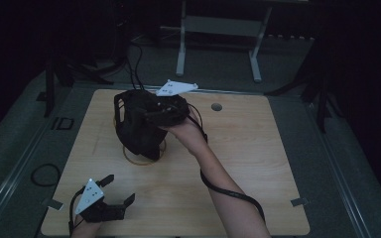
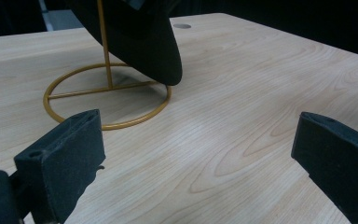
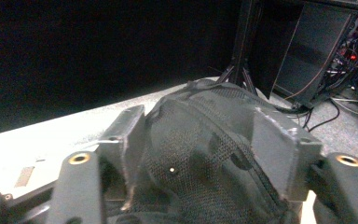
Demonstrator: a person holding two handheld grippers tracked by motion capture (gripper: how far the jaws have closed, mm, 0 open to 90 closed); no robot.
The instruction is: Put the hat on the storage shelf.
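A black mesh cap (image 1: 135, 125) hangs over a gold wire stand (image 1: 142, 159) at the middle left of the wooden table (image 1: 258, 163). My right gripper (image 1: 164, 112) comes at it from the right and is shut on the cap's upper side. In the right gripper view the mesh of the cap (image 3: 200, 172) bunches between the two fingers (image 3: 129, 135). My left gripper (image 1: 120, 189) rests open near the table's front left corner. In the left gripper view its jaws (image 2: 200, 140) stand wide apart, pointing at the stand's ring (image 2: 121, 123) and the cap's brim (image 2: 144, 42).
A round cable hole (image 1: 217, 106) sits in the table's far right part. Behind the table stand a white desk frame (image 1: 181, 49) and dark tripod legs (image 1: 322, 94). Cables (image 1: 44, 174) lie on the floor at left.
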